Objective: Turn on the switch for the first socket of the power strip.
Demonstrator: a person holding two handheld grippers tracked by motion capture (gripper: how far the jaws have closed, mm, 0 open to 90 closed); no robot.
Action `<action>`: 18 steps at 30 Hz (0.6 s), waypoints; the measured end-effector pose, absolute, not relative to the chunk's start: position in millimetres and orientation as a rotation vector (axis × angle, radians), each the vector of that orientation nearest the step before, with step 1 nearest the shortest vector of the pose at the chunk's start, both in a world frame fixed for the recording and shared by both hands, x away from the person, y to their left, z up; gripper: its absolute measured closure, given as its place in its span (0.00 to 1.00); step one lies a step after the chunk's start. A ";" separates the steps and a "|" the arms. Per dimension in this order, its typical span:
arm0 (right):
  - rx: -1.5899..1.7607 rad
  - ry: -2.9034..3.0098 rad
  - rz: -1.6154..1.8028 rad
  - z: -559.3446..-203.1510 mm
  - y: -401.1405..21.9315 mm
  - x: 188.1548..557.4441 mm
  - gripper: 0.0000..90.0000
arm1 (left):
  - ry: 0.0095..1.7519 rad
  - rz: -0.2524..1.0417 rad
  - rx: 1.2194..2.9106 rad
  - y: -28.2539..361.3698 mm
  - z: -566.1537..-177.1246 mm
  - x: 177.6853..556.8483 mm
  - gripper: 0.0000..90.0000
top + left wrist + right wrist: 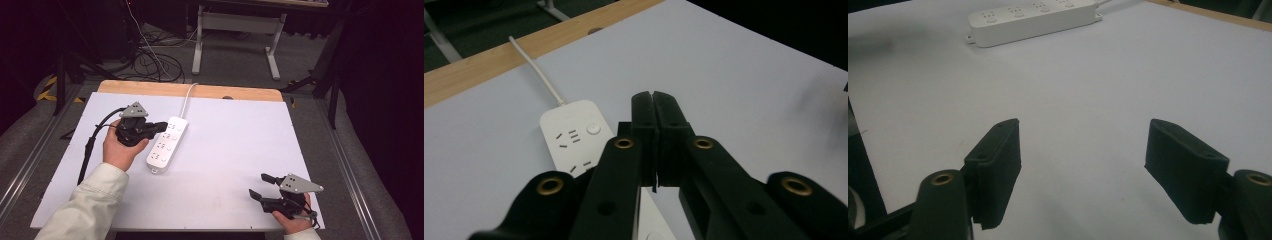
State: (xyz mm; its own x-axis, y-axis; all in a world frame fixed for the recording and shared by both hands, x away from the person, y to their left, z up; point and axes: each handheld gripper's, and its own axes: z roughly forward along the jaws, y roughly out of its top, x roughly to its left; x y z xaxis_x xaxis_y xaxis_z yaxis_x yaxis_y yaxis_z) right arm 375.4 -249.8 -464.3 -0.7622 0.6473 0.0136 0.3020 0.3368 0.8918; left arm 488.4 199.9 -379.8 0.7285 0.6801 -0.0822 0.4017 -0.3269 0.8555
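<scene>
In the high view, a white tabletop (235, 150) with a wooden strip along its far edge carries a white power strip (167, 144), which lies left of centre and runs from near-left to far-right. Its white cord (187, 97) leads from the far end over the wooden edge. The left claw (161, 127), held in the person's left hand (120, 147), sits at the left side of the power strip with its tips at the strip's far end, and its jaws are pressed together. A grey three-cornered plate sits on top of it and a black cable (95, 137) trails off to the left. The right claw (260, 186) is at the near right corner of the tabletop, well apart from the power strip, held in the right hand (295, 220), its jaws spread and pointing left.

In the left gripper view, the left claw (654, 95) has its two black jaws shut flat against each other with nothing between them. The power strip (574, 135) lies just beneath and left of them, its round button and socket slots visible, the cord (536, 72) running away to the wooden edge.

In the right gripper view, the right claw (1083, 150) stands wide open above bare white tabletop (1088, 80), holding nothing. The power strip (1030, 20) lies far off at the top of the view.
</scene>
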 end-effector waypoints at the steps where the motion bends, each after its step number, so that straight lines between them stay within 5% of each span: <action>1: 0.844 2.262 1.398 -464.3 -250.1 375.4 0.34 | 0.825 0.352 1.953 198.9 -381.8 490.6 1.00; 18: 0.844 2.261 1.408 -463.1 -251.7 374.5 0.35 | 0.852 0.393 1.932 185.3 -415.7 523.2 1.00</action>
State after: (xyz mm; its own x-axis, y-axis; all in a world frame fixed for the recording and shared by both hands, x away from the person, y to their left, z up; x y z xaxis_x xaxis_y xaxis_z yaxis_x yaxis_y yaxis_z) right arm 374.5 -251.7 -463.1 -0.7631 0.6460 0.0198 0.3025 0.3300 0.8942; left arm 523.2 185.3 -415.7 0.7052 0.7047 -0.0783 0.3980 -0.3020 0.8662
